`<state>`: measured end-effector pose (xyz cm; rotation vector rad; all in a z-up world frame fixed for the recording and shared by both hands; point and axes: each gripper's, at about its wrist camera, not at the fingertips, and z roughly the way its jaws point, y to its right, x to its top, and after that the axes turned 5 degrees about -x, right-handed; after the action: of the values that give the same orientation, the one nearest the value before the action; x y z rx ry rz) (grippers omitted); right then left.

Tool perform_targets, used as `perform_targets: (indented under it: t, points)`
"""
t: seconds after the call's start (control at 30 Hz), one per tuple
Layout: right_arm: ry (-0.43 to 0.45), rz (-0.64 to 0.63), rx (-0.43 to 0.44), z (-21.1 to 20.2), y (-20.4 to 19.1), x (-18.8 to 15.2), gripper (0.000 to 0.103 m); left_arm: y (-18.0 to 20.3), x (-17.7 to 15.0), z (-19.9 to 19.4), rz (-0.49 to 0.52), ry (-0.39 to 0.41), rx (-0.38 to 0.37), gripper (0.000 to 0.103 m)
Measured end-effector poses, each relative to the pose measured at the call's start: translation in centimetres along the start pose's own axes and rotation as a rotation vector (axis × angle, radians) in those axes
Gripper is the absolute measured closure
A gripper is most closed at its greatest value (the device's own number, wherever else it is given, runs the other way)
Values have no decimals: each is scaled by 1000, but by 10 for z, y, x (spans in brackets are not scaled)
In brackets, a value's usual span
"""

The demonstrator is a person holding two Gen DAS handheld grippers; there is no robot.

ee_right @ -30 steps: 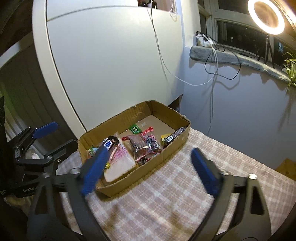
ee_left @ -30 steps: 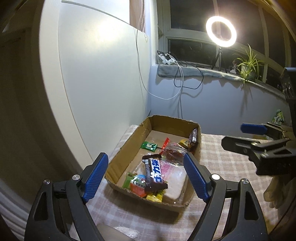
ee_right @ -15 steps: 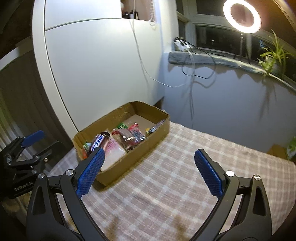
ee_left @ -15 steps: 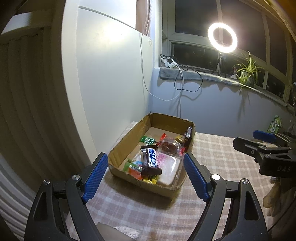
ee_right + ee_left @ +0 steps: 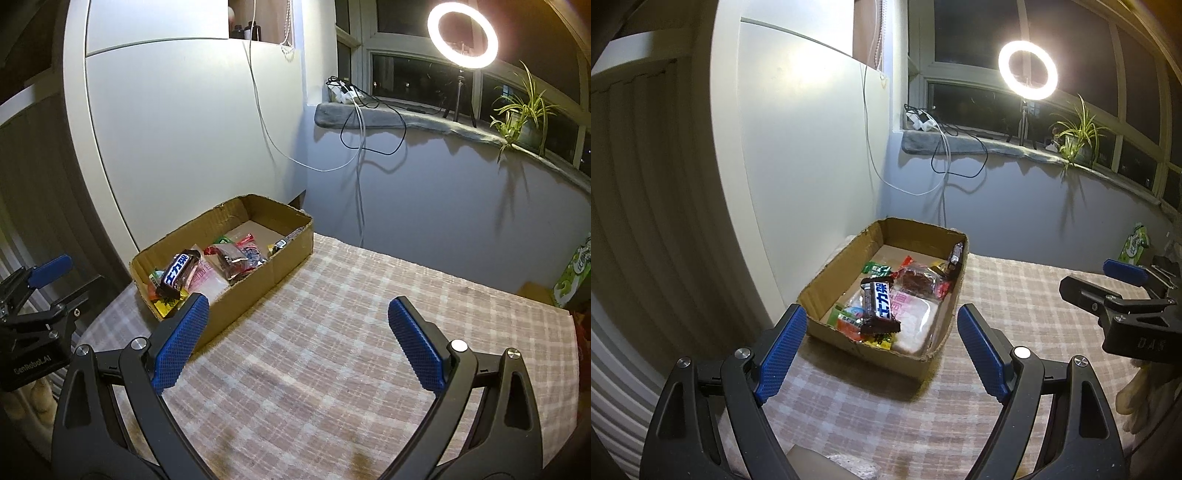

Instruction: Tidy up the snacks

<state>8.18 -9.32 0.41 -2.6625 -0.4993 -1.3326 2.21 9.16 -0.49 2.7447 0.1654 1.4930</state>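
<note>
Snacks [image 5: 886,306] lie heaped in an open cardboard box [image 5: 827,280] on the checked tablecloth [image 5: 1015,295], near the white wall panel. In the left wrist view the box sits between and beyond the blue pads, smaller than a second ago, when it nearly filled the gap between them; more cloth now shows in front of it. On top of the heap is a dark chocolate bar [image 5: 881,308] with white and blue lettering, over a pink-and-white packet [image 5: 912,314]. The left gripper [image 5: 882,354] has its fingers spread wide with nothing between them, as before. The right gripper [image 5: 1123,288] reaches in from the right edge, well apart from the box

In the right wrist view the box [image 5: 258,280] lies up and to the left, the chocolate bar [image 5: 179,273] at its near end (a second ago the box was larger and more central). The right gripper [image 5: 299,343] stands wide open over bare cloth [image 5: 332,332], holding nothing. The left gripper [image 5: 44,291] shows at the left edge. A ring light [image 5: 462,35] glows above the window sill, beside a potted plant [image 5: 524,110]
</note>
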Motion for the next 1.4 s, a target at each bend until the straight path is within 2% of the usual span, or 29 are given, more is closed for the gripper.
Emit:
perform_targets:
  t: [1.4]
  points:
    - [-9, -22, 7, -1, -4, -8, 3, 4, -3, -7, 3, 5, -1, 19]
